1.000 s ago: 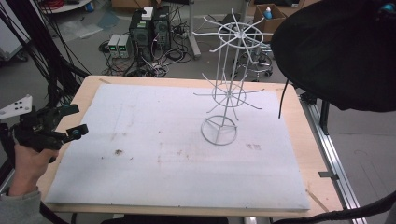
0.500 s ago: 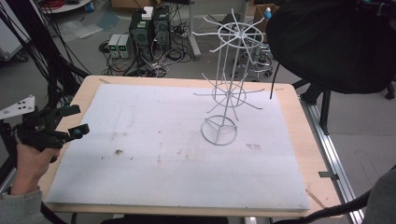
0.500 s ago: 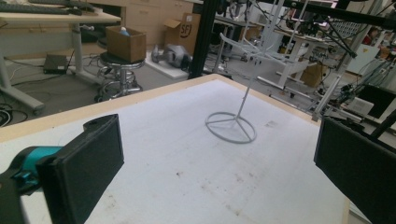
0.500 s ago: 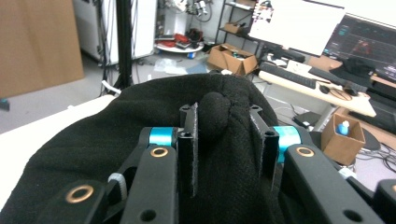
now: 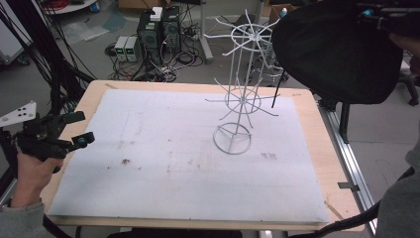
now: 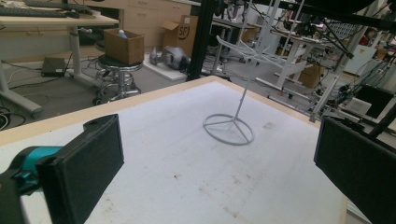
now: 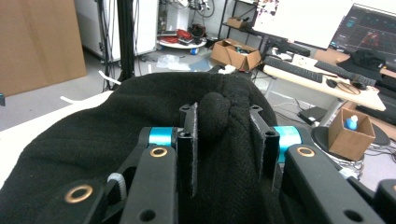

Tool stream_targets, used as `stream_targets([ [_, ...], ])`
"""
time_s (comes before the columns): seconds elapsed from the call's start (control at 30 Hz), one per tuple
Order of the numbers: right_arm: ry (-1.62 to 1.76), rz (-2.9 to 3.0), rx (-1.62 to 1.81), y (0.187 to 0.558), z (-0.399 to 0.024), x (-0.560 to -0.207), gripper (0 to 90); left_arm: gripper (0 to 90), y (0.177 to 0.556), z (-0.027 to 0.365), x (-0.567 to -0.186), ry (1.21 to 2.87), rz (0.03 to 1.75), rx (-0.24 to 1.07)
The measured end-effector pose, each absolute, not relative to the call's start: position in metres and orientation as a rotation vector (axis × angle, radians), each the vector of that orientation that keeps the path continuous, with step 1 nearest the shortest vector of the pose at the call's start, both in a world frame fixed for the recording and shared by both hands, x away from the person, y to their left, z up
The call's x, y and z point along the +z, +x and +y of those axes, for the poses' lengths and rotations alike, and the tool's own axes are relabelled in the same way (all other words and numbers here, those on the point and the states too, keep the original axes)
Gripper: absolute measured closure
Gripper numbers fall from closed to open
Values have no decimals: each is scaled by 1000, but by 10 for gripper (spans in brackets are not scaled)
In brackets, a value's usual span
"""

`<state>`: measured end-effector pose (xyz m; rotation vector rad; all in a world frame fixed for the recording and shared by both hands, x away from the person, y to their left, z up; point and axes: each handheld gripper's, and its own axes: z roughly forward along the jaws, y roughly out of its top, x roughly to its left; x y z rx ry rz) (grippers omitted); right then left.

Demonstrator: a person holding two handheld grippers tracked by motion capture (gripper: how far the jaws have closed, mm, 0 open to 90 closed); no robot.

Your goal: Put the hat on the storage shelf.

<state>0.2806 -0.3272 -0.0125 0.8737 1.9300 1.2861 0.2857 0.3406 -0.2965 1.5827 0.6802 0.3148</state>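
A black knitted hat (image 5: 337, 52) hangs in the air above the table's far right corner, with my right gripper (image 5: 381, 17) shut on a fold of it. In the right gripper view the hat (image 7: 93, 135) fills the frame and a bunch of its cloth sits pinched between the jaws of the right gripper (image 7: 223, 126). A white wire display stand (image 5: 241, 89) stands upright on the white mat (image 5: 173, 163), just left of the hat; a thin black cord dangles beside it. My left gripper (image 5: 74, 130) hovers open at the table's left edge, empty; the stand's ring base (image 6: 229, 129) lies ahead of it.
The wooden table edge (image 5: 317, 148) frames the mat. Behind the table the floor holds computer boxes (image 5: 158, 29) and tangled cables. A stool with a cardboard box (image 6: 122, 46) and desks stand beyond the table in the left gripper view.
The hat, held by my right gripper, has drifted slightly left and up over the stand's top. The left gripper has stayed almost still.
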Motion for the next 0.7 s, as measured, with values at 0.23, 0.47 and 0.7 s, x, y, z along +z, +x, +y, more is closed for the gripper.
stream_targets([
  [0.23,885,1922,1300,280,-331,-22,686,17,286,340,-297,1582,683,313],
  [0.47,896,1945,1315,283,-331,-36,684,17,285,337,-296,1590,673,314],
  [0.7,895,1973,1343,284,-333,-52,684,18,284,335,-296,1593,671,312],
])
